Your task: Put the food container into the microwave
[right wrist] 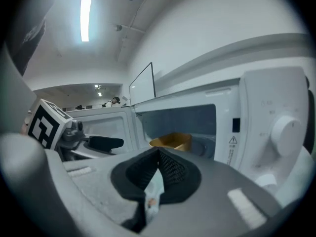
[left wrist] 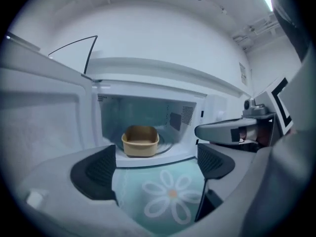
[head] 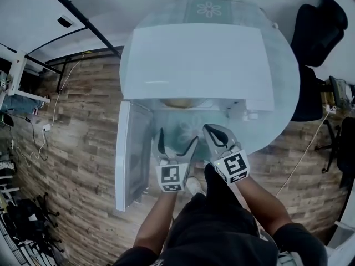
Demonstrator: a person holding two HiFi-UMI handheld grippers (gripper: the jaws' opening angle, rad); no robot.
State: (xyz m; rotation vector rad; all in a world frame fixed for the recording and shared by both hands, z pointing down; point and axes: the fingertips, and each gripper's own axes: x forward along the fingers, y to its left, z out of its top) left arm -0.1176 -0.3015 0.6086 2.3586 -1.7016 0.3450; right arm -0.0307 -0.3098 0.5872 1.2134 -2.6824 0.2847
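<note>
**Container's in the microwave, both grippers empty out front**

Head view: the microwave (head: 199, 65) sits with its door (head: 130, 154) swung open to the left. The left gripper (head: 176, 143) and right gripper (head: 216, 137) hover just off the opening. Left gripper view: jaws spread wide with nothing between them, and the tan food container (left wrist: 140, 141) is upright on the turntable inside. Right gripper view: jaws pressed together on nothing. The tub looks light and thin-walled and probably flexes, so I'd pinch one side wall at the rim, gently.
</note>
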